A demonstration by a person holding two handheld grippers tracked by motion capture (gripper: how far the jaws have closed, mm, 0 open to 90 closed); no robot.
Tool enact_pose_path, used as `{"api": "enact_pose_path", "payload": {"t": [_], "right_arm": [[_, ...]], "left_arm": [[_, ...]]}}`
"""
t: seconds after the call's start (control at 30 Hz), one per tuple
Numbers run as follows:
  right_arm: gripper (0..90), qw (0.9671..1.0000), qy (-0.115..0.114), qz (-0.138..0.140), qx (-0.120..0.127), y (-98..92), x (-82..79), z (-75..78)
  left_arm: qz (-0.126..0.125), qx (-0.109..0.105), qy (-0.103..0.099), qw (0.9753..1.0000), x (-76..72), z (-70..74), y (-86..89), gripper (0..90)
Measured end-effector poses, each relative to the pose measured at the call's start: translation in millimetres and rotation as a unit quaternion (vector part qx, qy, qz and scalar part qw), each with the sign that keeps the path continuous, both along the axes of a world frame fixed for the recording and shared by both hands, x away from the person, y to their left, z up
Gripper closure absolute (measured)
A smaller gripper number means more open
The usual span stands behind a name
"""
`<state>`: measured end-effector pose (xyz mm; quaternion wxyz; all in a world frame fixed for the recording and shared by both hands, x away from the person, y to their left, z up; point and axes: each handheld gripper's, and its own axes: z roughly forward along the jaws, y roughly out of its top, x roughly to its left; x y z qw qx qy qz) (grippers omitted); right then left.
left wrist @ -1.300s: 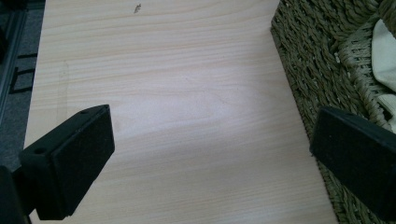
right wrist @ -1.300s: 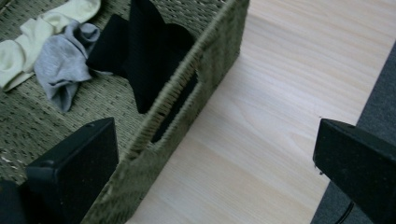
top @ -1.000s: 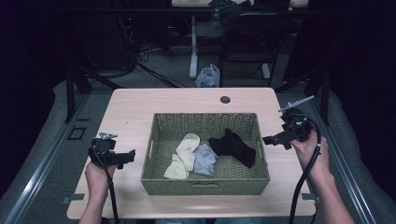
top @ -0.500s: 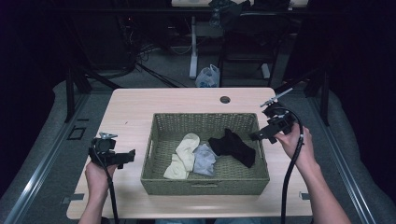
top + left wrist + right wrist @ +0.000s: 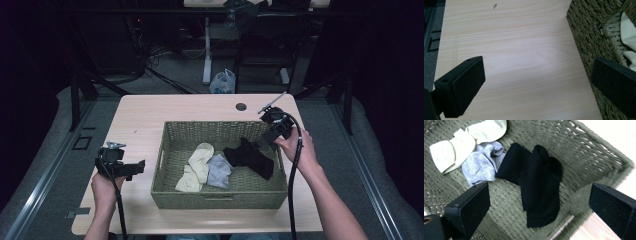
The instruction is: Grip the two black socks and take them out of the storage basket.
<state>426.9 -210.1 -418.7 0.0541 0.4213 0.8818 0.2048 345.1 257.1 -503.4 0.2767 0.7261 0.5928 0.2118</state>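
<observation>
The right gripper (image 5: 265, 139) hangs over the basket's (image 5: 220, 199) rim at 2 o'clock, jaws spread wide and empty. The black sock (image 5: 536, 180) lies on the basket floor between them, untouched, with a grey sock (image 5: 481, 163) at its 9 o'clock. The left gripper (image 5: 134, 168) hovers above the tabletop (image 5: 519, 50), jaws wide, holding nothing.

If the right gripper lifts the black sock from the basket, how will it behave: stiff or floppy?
The black sock lies folded and creased, so it is probably floppy and would hang down from the fingers. It looks like thin ribbed fabric, likely light. It touches the grey sock, so it may drag that one a little.
</observation>
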Motion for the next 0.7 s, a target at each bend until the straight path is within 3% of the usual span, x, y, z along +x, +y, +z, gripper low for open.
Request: {"api": "enact_pose_path", "payload": {"t": [0.23,0.4,0.7], "right_arm": [[5.0,0.9994,0.021,0.009,-0.025,17.5,12.7,-15.1],[14.6,0.9988,0.034,0.008,-0.034,27.6,19.7,-27.7],[22.7,0.9974,0.048,0.002,-0.054,40.5,25.4,-43.4]], "left_arm": [[0.0,0.0,-0.001,1.0,0.1,0.1,-0.7,0.0],[0.0,0.0,-0.001,1.0,0.0,0.3,-0.5,0.0],[-0.002,0.002,0.0,1.0,0.0,0.6,-0.5,0.0]]}}
